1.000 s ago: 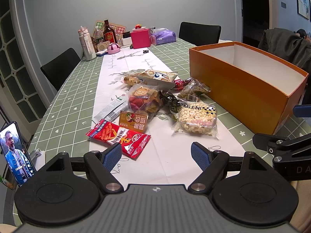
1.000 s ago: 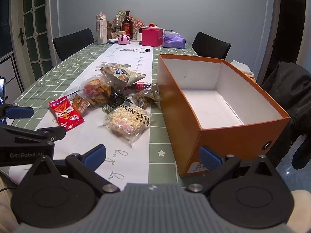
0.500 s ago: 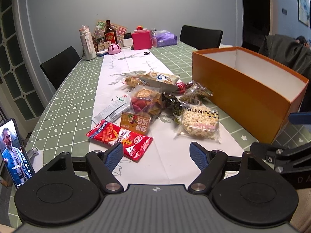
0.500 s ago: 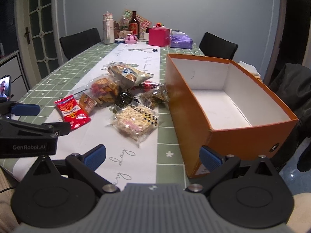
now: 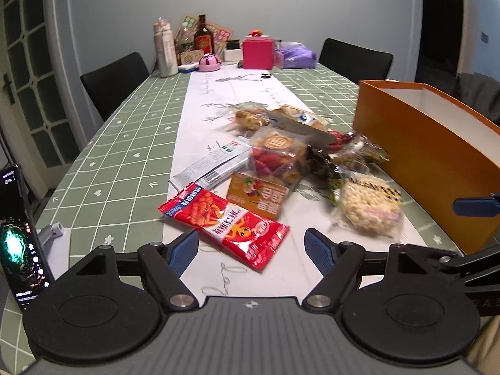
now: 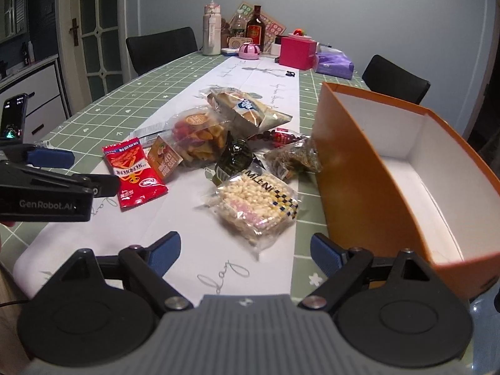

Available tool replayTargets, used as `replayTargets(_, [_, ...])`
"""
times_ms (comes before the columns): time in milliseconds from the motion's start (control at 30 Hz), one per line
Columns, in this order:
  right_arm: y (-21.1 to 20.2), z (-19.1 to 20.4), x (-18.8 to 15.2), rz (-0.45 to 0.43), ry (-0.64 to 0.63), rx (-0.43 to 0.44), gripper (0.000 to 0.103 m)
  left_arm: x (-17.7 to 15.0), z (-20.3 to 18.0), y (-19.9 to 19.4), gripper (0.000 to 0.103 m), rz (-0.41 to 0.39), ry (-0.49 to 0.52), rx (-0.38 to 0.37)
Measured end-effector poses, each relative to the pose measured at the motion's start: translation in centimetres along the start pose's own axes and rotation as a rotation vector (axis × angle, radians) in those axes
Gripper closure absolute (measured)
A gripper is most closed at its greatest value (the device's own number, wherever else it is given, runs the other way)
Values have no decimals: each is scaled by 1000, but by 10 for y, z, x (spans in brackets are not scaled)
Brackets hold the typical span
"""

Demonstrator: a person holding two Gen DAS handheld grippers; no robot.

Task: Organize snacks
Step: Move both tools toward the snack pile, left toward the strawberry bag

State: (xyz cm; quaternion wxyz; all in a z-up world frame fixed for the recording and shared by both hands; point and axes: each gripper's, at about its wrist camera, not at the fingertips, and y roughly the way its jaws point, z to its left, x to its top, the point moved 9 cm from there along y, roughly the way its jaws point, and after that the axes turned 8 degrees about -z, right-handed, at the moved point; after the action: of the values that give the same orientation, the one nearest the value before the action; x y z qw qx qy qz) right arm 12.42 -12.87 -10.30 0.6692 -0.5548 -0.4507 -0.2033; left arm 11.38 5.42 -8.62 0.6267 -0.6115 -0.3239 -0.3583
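Several snack packs lie in a heap on the white table runner. Nearest my left gripper (image 5: 251,248) is a red snack packet (image 5: 223,220), its near corner between the open blue pads without contact. A clear puffed-rice bag (image 6: 257,207) lies just ahead of my right gripper (image 6: 245,254), whose jaws are closing with nothing between them. An orange cardboard box (image 6: 359,184) stands to the right, open-topped and white inside. In the right wrist view the red snack packet (image 6: 134,172) sits by the left gripper's fingers (image 6: 50,159).
A phone (image 5: 18,240) stands propped at the table's left edge. Bottles (image 5: 165,48), a pink box (image 5: 257,53) and a purple pack (image 5: 295,56) crowd the far end. Black chairs (image 5: 115,84) flank the green checked tablecloth (image 5: 103,159). A dark jacket (image 5: 478,93) hangs behind the box.
Both grippers have moved forward and lower toward the snack heap, so the packs look larger. The right gripper's pads stand slightly closer together. The phone screen picture changed.
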Motion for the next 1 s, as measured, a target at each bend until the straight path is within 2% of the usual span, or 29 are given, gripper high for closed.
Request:
replayTargets(167, [32,6,13,6,-58,28,15,12,-2,16,12,-4,20,-50])
replayTargets(267, [50,5,20,17,-106,26,10,20,-4,27,12,1,40,-89])
replayTargets(367, [68,-1,26,37,-104,14,9,24,-3,40,12,10,66,-86])
replayTargets(667, [102,1,20,114,-115,53,9,33,3,70,12,34,80,-96])
replayTargets(900, [111,1,21,129,-153,52,19,38,3,88,12,39,92,-120])
replayTargets(1000, [108,0,27,126,-127,71,31,39,3,92,12,40,92,-123])
